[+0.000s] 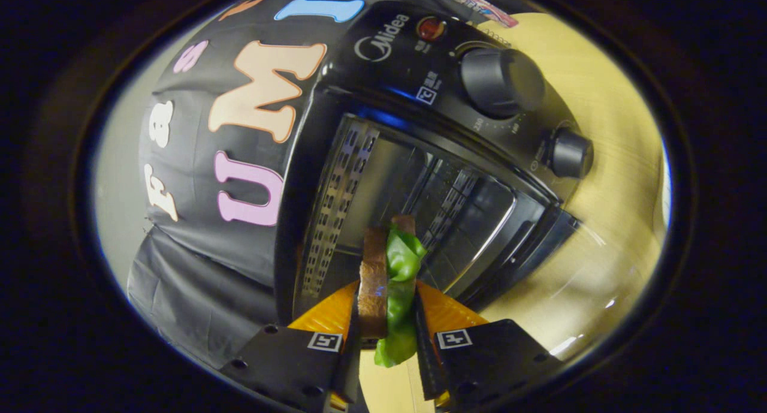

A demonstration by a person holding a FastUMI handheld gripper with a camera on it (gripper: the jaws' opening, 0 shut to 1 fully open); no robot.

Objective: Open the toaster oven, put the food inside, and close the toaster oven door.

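A black toaster oven [383, 59] stands just ahead of me, seen tilted, with its door [527, 245] swung open and the dark cavity [395, 185] exposed. My gripper [388, 308] is shut on the food, a sandwich [389, 269] of brown bread slices with green lettuce between them. The sandwich stands on edge between my fingers [335, 311], its far end at the mouth of the cavity. Perforated metal side walls [338, 203] line the inside of the oven.
Two round knobs [500, 80] [569, 154] and a red indicator lamp [430, 28] sit on the oven's control panel. The oven rests on a light wooden table [605, 221]. Black cloth [198, 191] hangs behind and beside the oven.
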